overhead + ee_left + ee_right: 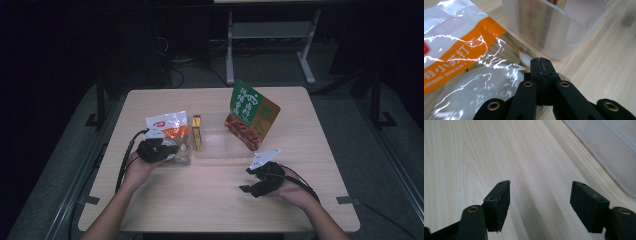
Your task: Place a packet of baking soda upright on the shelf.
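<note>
The right gripper (250,188) rests low near the front of the wooden table (310,200), its jaws spread wide with nothing but bare wood between them; in the right gripper view a corner of the clear plastic tray (614,150) shows off to the upper right, apart from the jaws.

Farther in, the left gripper (541,67) has its jaws clenched flat together. They seem to pinch the transparent lower edge of the white-and-orange snack bag (466,62), though the film is too glassy to say for certain that it is caught. In the high view that bag (169,131) lies just to the left of the tray (222,150), its long axis running away from the person, and the left hand is plainly the nearer one.

From the left jaws the tray sits ahead and to the right, close by. A small yellow packet (198,132) stands at its left end and a green-and-red snack pouch (252,114) leans at its right end, so the open middle looks the likeliest place for the bag.
</note>
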Motion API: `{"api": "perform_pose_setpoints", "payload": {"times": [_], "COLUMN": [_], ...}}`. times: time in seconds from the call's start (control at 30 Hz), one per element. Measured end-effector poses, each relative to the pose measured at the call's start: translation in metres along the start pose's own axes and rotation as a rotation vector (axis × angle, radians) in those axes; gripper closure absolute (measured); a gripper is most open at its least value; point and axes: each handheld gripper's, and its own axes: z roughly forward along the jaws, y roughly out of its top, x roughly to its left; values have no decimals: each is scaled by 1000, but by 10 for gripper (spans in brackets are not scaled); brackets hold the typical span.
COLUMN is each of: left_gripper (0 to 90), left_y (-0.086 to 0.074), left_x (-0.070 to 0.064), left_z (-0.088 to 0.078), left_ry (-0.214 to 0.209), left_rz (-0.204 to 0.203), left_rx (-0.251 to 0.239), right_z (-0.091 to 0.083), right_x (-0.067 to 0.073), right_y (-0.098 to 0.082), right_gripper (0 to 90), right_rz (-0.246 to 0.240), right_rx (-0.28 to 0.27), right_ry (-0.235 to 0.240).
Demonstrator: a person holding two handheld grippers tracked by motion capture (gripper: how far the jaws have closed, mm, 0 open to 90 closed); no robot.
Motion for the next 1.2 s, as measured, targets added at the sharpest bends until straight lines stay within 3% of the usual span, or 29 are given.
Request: {"api": "perform_pose_setpoints", "payload": {"times": [0.33, 0.43, 0.83, 1.2], "left_gripper": [895, 896, 898, 897], "left_y": [6, 7, 1, -16], "left_x": [0, 0, -1, 12], "left_z": [34, 36, 25, 0], "left_ry": [-10, -4, 14, 17], "left_rz": [-35, -24, 11, -35], "left_rx": [56, 74, 139, 151], "right_z": [0, 0, 0, 1], "right_x": [-1, -1, -1, -1], "right_y": [-1, -1, -1, -2], "right_gripper": [322, 322, 322, 322], "right_rz": [-13, -9, -5, -4], "right_rx": [9, 10, 9, 12], "right_ry": [4, 4, 6, 3]}}
